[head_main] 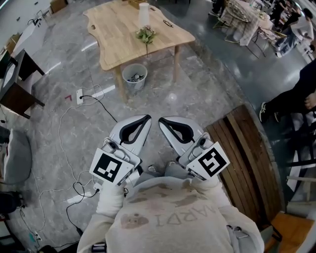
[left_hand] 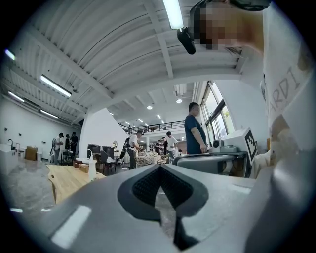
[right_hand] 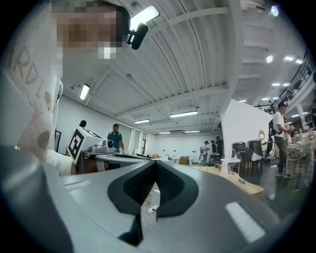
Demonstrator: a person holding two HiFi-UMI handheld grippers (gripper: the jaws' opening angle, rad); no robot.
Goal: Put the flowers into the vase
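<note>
**Flowers on the far table, both tools shut and empty**

We stand well back from the wooden table (head_main: 118, 49). The white vase (head_main: 143, 13) stands upright on it, toward its far side. We cannot tell from here whether anything is in it.

The flowers (head_main: 146, 34) lie on the tabletop just in front of the vase, on our side of it. The bunch is flat on the wood. Its blooms and leaves are toward the vase, and its thin stem points back toward us, reaching about to the near edge of the table. Its long axis therefore runs roughly along our line of sight, from the vase toward us.

Under the table, between its legs, sits a pale round bin (head_main: 134, 76). It holds a small heap of scraps, too small for us to name.

We hold both tools close in front of our chest, well apart from the table and the flowers. The left tool (head_main: 147, 118) has its jaws brought together, tips touching, with nothing between them. The right tool (head_main: 161, 120) is the same, tips meeting and nothing in them. The two tools angle inward so that their tips come near each other above the grey stone floor (head_main: 197, 89).

To our right stands a dark slatted wooden bench (head_main: 247, 153).
</note>
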